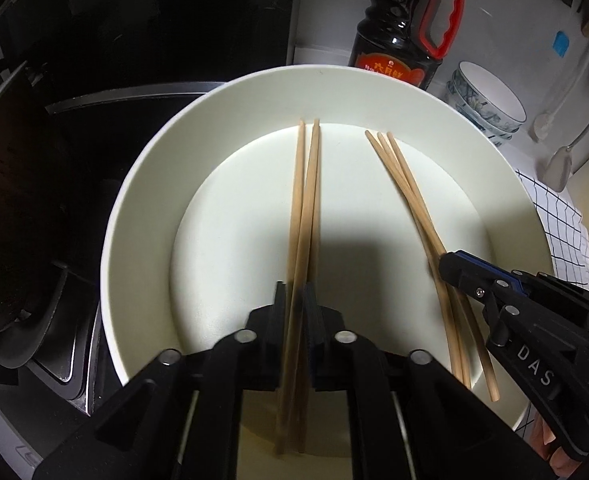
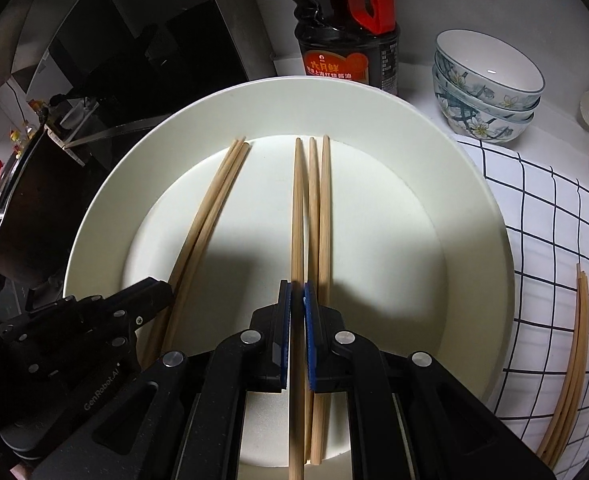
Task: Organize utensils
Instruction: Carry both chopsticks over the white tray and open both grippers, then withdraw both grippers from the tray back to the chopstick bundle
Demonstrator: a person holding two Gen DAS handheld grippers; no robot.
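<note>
Checked cloth (image 2: 554, 248) under round matte plate (image 2: 474, 216); both tools clamp slim wooden chopsticks (image 2: 297, 208).

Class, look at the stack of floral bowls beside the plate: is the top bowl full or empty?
Empty. The top bowl of the stack shows a bare white inside in the right wrist view, with nothing in it. The bowls beneath are hidden, so their contents cannot be told.

Two chopstick bundles (image 2: 202, 216) (image 2: 314, 216) lie on a plate (image 2: 474, 216); soy sauce bottle (image 2: 346, 52) behind, stacked bowls (image 2: 486, 88) right (on the counter).
</note>
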